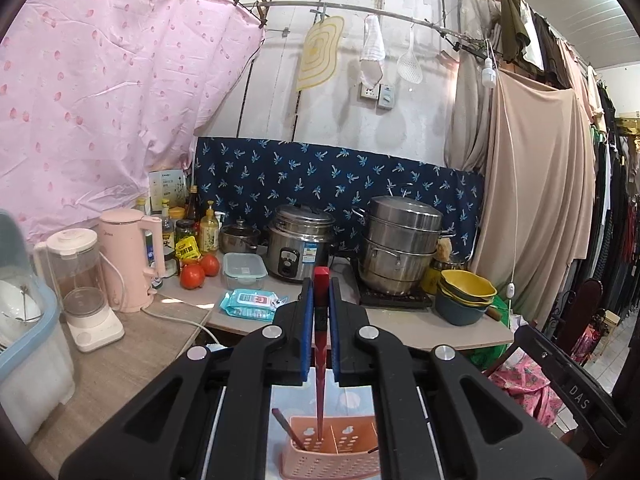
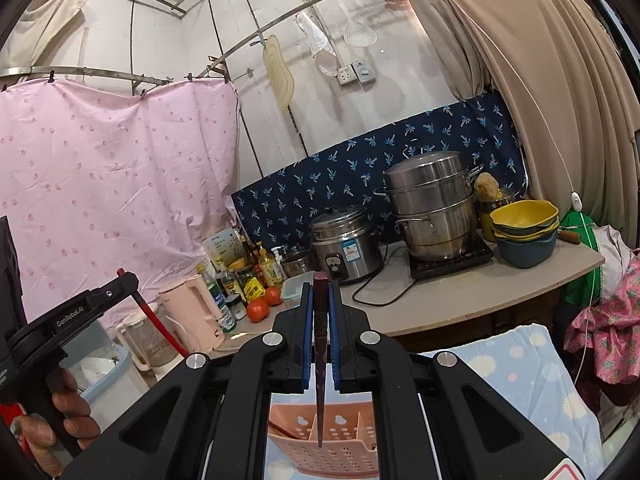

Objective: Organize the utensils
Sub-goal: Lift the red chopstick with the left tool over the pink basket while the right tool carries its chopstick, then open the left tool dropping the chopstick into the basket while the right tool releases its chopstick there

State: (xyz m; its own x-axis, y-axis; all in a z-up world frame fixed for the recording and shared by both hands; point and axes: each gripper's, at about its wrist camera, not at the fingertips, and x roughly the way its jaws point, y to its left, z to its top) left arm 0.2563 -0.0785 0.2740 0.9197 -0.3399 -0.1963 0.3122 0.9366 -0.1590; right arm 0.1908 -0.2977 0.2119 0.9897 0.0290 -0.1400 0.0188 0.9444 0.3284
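My left gripper (image 1: 320, 292) is shut on a red chopstick (image 1: 321, 344) held upright, its thin tip down inside the left compartment of a pink perforated utensil holder (image 1: 332, 460). Another dark chopstick (image 1: 289, 434) leans in that holder. My right gripper (image 2: 320, 298) is shut on a dark maroon chopstick (image 2: 321, 360), its tip hanging over the same pink holder (image 2: 332, 448), near a divider. The left gripper (image 2: 124, 284) with its red chopstick also shows at the left of the right wrist view, held by a hand.
The holder stands on a light blue patterned cloth (image 2: 532, 380). Behind, a counter (image 1: 420, 328) carries a rice cooker (image 1: 300, 246), steel steamer pot (image 1: 400, 248), stacked bowls (image 1: 466, 294), pink kettle (image 1: 128, 256), blender (image 1: 80, 280), tomatoes (image 1: 194, 274), bottles, wipes pack (image 1: 250, 304).
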